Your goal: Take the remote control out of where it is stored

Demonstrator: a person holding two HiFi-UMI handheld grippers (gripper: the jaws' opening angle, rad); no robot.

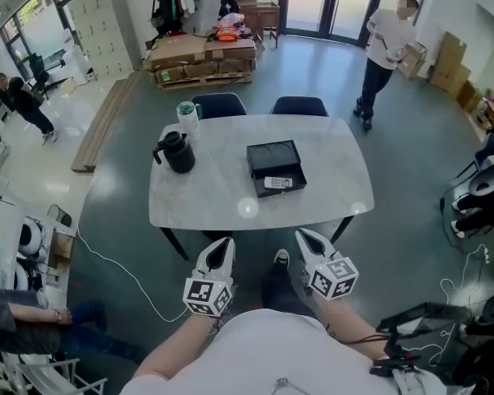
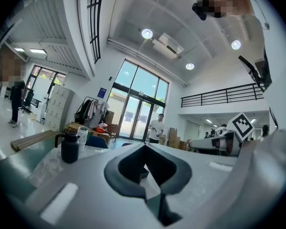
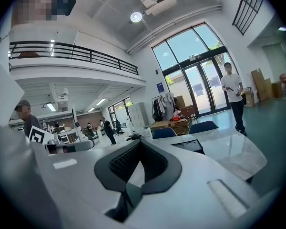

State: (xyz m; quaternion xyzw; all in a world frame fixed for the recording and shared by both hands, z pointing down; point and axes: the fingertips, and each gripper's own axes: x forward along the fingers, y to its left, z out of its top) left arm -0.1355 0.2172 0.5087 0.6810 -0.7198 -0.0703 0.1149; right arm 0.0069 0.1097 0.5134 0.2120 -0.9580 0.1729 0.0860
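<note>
Grey-green floor [image 1: 412, 179] fills a tall hall with glass doors at the far end, and a white table [image 1: 214, 183] stands in the middle of it.

Close to the person's body, short of the table's near edge, the left gripper [image 1: 222, 245] and the right gripper [image 1: 306, 237] are held side by side, a little apart, both pointing toward the table. In the left gripper view the jaws are closed tip to tip with nothing between them. The right gripper view shows the same: pads brought together, gripping nothing. Each gripper carries its marker cube at the near end.

Out on the table, right of its centre, sits an open black box [image 1: 270, 156]. The remote control [image 1: 277, 183] lies inside it at the near end, pale against the dark lining, well apart from both grippers. On the far left part of the table stands a black jug [image 1: 177, 152], with a green-lidded tumbler [image 1: 188, 116] just beyond it. Two dark blue chairs [image 1: 219, 104] are tucked in at the far edge.

Farther off, a person in a white top [image 1: 383, 48] stands near the doors on the right, and stacked cardboard [image 1: 202, 60] rests on a pallet to the left.
</note>
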